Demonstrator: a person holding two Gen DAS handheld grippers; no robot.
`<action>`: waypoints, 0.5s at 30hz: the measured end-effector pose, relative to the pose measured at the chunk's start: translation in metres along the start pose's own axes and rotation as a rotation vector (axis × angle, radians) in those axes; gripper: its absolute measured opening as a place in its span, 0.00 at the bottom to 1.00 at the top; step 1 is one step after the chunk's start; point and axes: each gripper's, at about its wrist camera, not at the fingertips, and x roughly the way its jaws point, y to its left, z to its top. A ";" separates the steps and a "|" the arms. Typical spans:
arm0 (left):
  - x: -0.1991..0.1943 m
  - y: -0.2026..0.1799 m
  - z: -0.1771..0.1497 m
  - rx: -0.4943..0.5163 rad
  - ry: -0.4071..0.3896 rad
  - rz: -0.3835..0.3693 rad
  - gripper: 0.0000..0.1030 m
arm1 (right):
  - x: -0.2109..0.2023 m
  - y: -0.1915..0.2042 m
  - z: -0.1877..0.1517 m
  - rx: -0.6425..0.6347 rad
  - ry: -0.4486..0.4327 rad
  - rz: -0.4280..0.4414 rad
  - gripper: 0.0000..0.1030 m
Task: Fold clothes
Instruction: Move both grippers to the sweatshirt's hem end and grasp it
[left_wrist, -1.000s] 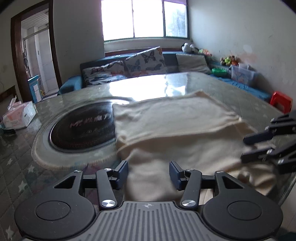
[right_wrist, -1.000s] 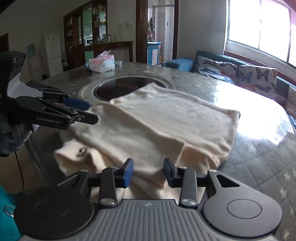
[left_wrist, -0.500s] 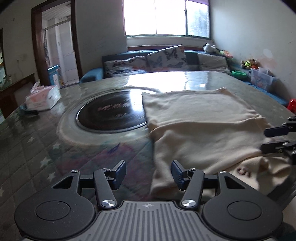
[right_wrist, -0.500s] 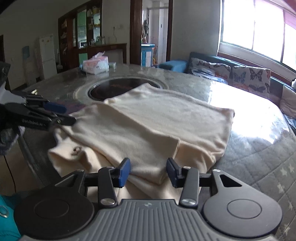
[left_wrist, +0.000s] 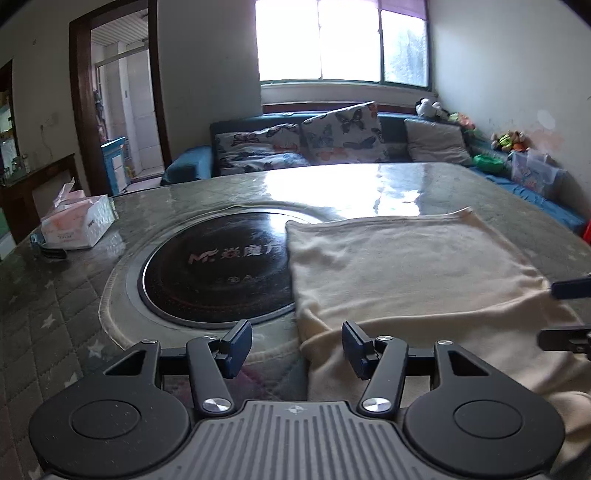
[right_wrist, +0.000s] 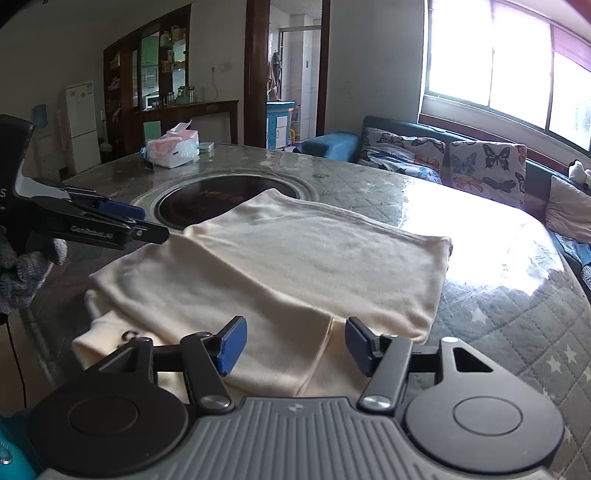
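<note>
The right tool (right_wrist: 291, 345) has spread its jaws — a second ago they stood close together over the near fold of the cream garment (right_wrist: 295, 266), and they are opening now, the pads clear of the cloth beneath them. The left tool (left_wrist: 297, 345) has slid sideways off the garment: earlier cloth filled the gap between its jaws, while now that gap shows the garment's left edge and bare counter (left_wrist: 66, 314) — the dark round hob (left_wrist: 221, 269) sits nearer the middle of its view.
</note>
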 end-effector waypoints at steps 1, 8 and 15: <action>0.003 0.002 -0.001 -0.003 0.008 0.006 0.56 | 0.002 -0.001 0.000 0.003 0.000 -0.005 0.69; 0.003 0.011 -0.010 0.005 0.012 0.014 0.58 | 0.016 -0.009 -0.004 0.017 0.033 -0.027 0.71; -0.018 0.002 -0.006 0.058 -0.032 -0.031 0.57 | 0.012 -0.018 0.007 0.056 -0.016 -0.114 0.88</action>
